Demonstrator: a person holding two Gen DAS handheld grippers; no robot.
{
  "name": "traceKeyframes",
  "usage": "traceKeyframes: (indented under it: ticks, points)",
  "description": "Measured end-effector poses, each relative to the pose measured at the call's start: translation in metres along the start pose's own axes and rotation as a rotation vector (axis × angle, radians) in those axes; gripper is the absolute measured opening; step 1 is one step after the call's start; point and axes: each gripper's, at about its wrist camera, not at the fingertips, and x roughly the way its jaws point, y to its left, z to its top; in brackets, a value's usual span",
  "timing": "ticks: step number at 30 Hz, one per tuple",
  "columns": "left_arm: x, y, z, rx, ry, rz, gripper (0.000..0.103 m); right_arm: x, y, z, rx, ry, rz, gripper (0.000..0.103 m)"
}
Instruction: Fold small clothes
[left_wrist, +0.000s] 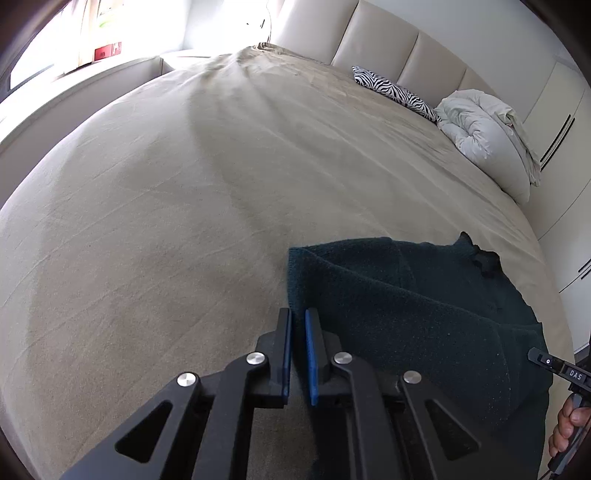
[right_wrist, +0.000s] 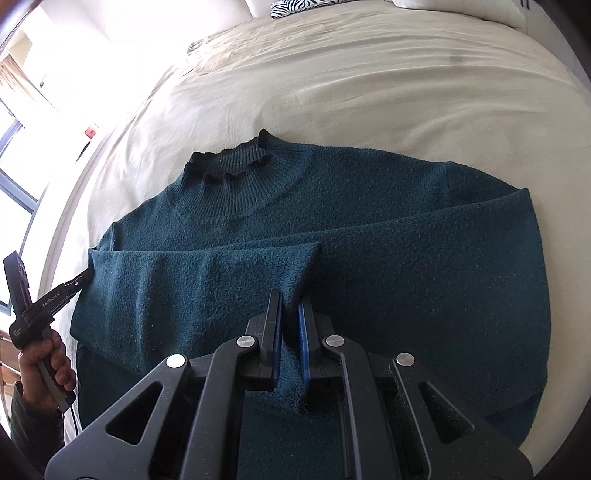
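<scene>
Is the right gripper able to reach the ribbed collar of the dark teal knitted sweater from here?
Probably yes. The right gripper hovers over the folded sleeves, and the ribbed collar lies straight ahead on the beige bed cover, with nothing between them.

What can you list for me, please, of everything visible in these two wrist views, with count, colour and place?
sweater: one, dark teal, flat on the bed, collar away from the right wrist camera, both sleeves folded across the body
bedcover: one, beige, over the whole bed
zebra cushion: one, black and white, by the headboard
duvet bundle: one, white, bunched beside the cushion
headboard: one, cream, padded panels
wardrobe: cream doors with dark handles, beside the bed
window: bright, at the far side
left gripper: black with blue pads, at the sweater's folded edge, narrow gap
right gripper: black, blue pads, over the sleeve cuff, narrow gap
</scene>
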Motion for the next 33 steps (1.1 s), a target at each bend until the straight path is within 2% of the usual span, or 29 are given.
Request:
traceKeyframes:
  ticks: [5, 9, 15, 20, 22, 26, 29, 33]
  points:
    - [-0.003, -0.005, -0.008, 0.036, -0.035, 0.039, 0.007, 0.009, -0.005, 0.005, 0.020, 0.016, -0.043, 0.007]
    - [0.003, 0.003, -0.012, 0.018, -0.040, 0.031, 0.008, 0.019, -0.008, 0.009, 0.022, 0.011, -0.059, 0.007]
    - [-0.004, -0.001, -0.009, 0.047, -0.038, 0.028, 0.008, 0.017, -0.006, 0.010, 0.017, -0.015, -0.062, 0.007]
    - [-0.012, -0.003, -0.008, 0.040, -0.041, 0.042, 0.010, -0.003, 0.015, 0.014, -0.066, -0.084, -0.111, 0.007]
    - [-0.020, -0.004, -0.006, 0.033, -0.065, 0.062, 0.010, -0.006, 0.021, 0.017, -0.097, -0.093, -0.132, 0.007]
    - [-0.035, -0.015, 0.003, 0.062, -0.127, 0.069, 0.010, 0.016, 0.007, 0.016, -0.063, -0.009, -0.129, 0.007]
    - [-0.028, -0.028, 0.008, 0.103, -0.111, 0.057, 0.010, 0.019, 0.000, 0.008, -0.042, -0.053, -0.101, 0.008]
    - [0.007, -0.032, -0.001, 0.149, -0.020, 0.103, 0.011, 0.018, -0.004, 0.010, -0.015, -0.054, -0.086, 0.009]
